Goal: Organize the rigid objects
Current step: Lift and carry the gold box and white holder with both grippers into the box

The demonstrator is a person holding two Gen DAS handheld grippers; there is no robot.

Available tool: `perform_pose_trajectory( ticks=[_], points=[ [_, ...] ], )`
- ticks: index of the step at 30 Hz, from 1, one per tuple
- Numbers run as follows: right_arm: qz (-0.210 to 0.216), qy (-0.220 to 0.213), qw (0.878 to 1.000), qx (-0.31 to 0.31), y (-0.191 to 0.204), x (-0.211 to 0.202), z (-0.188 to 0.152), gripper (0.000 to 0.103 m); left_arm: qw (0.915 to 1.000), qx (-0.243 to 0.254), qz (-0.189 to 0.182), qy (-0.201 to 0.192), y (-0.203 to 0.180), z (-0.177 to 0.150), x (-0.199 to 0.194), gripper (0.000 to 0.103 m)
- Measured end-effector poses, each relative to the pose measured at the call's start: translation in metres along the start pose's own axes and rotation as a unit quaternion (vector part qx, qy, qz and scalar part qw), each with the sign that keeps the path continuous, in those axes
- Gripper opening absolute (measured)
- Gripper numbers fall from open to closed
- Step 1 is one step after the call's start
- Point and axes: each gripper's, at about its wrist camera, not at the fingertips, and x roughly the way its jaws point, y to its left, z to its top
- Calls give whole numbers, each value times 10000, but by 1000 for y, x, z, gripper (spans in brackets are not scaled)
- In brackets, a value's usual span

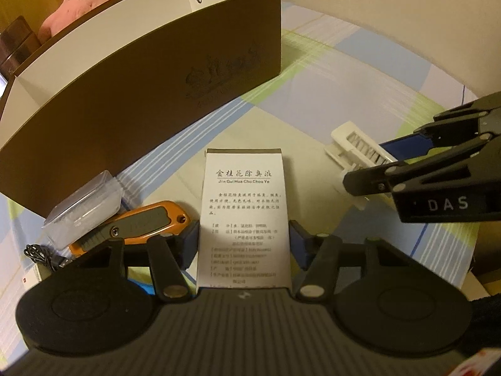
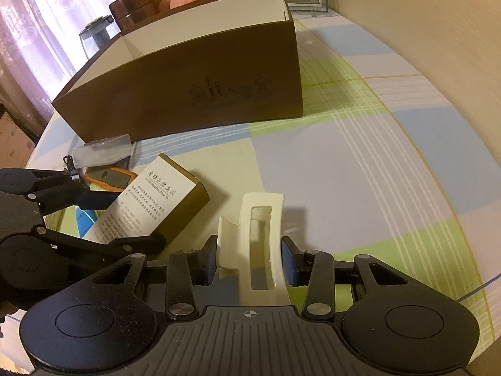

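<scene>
Left wrist view: left tongs [image 1: 244,244] straddle the printed carton [image 1: 245,216], pads barely off it; right tongs [image 2: 250,258] clamp the white plastic holder [image 2: 261,241].

surface: bed [image 2: 375,163], checked sheet
on it: brown box [image 2: 219,94], carton [image 1: 245,213], knife [image 1: 141,222], clear case [image 1: 84,210], white holder [image 2: 260,235]

A white printed carton [image 1: 245,216] and a slotted cream plastic holder [image 2: 263,244] lie before an open brown box [image 2: 200,94].
</scene>
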Motion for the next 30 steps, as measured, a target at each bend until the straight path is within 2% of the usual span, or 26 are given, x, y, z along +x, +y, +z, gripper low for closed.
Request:
perform_pose_trajectory(
  ticks=[15, 24, 30],
  points=[
    [206, -219, 9989, -361, 15, -16, 21, 38, 9945, -634, 353, -755, 28, 10, -54, 55],
    [448, -429, 9953, -743, 33, -19, 47, 38, 9857, -1057, 669, -1127, 55, 21, -89, 55],
    [623, -719, 9900, -1044, 43, -25, 74, 38, 9782, -1367, 857, -1312, 78, 34, -102, 55]
  ],
)
